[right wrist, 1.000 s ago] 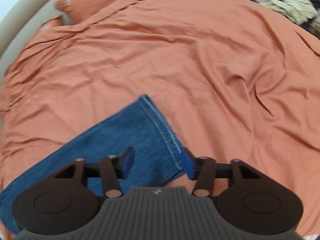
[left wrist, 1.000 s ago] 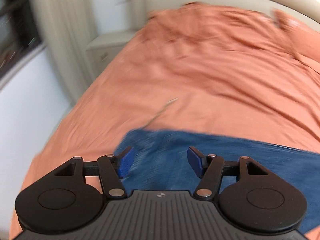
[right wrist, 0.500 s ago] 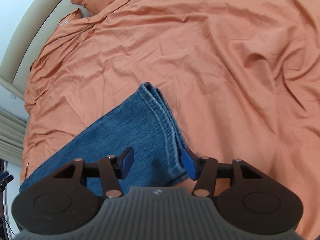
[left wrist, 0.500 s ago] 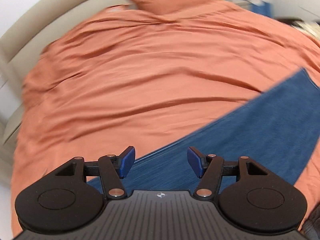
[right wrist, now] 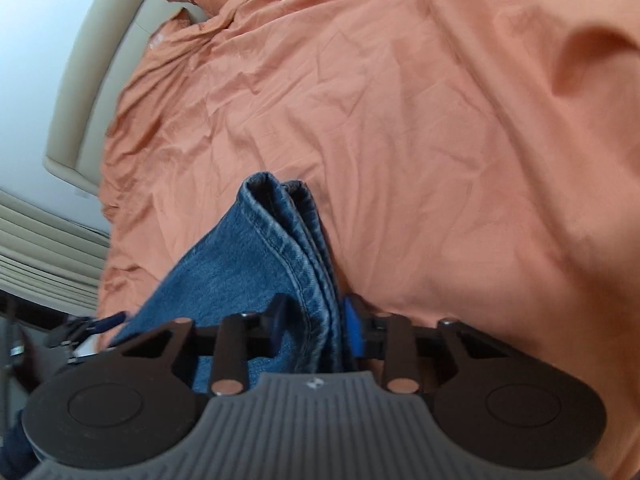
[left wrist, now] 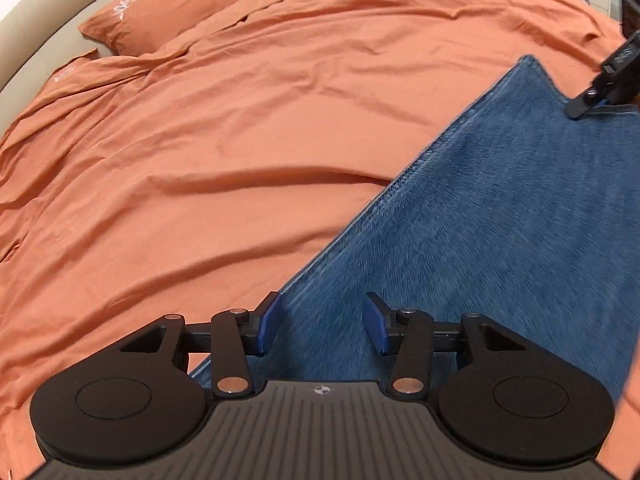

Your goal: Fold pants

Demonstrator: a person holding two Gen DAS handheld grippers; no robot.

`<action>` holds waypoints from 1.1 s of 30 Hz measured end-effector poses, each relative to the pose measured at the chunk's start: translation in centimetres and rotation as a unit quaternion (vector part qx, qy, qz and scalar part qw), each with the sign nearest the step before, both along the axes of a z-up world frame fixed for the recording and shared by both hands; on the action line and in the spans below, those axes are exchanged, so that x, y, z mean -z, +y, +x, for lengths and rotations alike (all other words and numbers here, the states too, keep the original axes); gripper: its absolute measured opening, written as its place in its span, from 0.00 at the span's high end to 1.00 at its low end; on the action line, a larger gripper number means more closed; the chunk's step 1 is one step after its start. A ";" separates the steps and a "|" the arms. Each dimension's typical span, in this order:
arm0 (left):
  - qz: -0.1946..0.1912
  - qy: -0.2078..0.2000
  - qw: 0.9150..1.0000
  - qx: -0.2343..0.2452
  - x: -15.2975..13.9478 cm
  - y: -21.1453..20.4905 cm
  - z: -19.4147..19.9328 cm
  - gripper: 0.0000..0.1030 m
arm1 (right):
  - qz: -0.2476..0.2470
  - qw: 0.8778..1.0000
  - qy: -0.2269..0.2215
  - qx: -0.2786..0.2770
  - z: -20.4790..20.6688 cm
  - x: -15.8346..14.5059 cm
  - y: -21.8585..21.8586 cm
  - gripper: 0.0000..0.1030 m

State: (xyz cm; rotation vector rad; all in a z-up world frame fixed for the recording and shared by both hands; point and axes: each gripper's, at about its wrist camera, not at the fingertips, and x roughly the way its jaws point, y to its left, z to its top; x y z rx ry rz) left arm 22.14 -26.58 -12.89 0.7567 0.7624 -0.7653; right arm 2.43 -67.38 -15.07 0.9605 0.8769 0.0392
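We are at the start of a fold: the pants lie flat along the near part of the orange bed, and the right tongs grip the stacked hem end, which rises off the sheet between the jaws. The left tongs stand wide over the denim further along the leg, holding nothing (one blue pad sits close to the long edge seam). Our guess is that the next move calls for carrying the hem end back toward the waist, with the left tongs pinning or catching the cloth where the crease should fall.

The right wrist view shows the doubled hem, both legs layered, pinched close up. The left wrist view gives instead the long flat leg, the pillow, and the right tongs seen from outside at the far hem corner
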 end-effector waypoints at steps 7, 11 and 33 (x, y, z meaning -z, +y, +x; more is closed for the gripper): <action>-0.003 -0.001 1.000 -0.023 1.6 -1.6 1.6 0.47 | 0.006 0.999 -0.031 -0.020 -0.5 -1.2 -0.1 0.91; -0.005 -0.015 0.999 -0.030 0.6 -1.3 1.0 0.47 | -0.024 0.999 -0.028 -0.031 -0.1 -4.0 0.8 0.95; -0.039 -0.129 0.982 -0.129 -14.6 23.3 -2.1 0.47 | -0.168 0.975 -0.082 -0.123 9.5 -26.9 26.3 0.96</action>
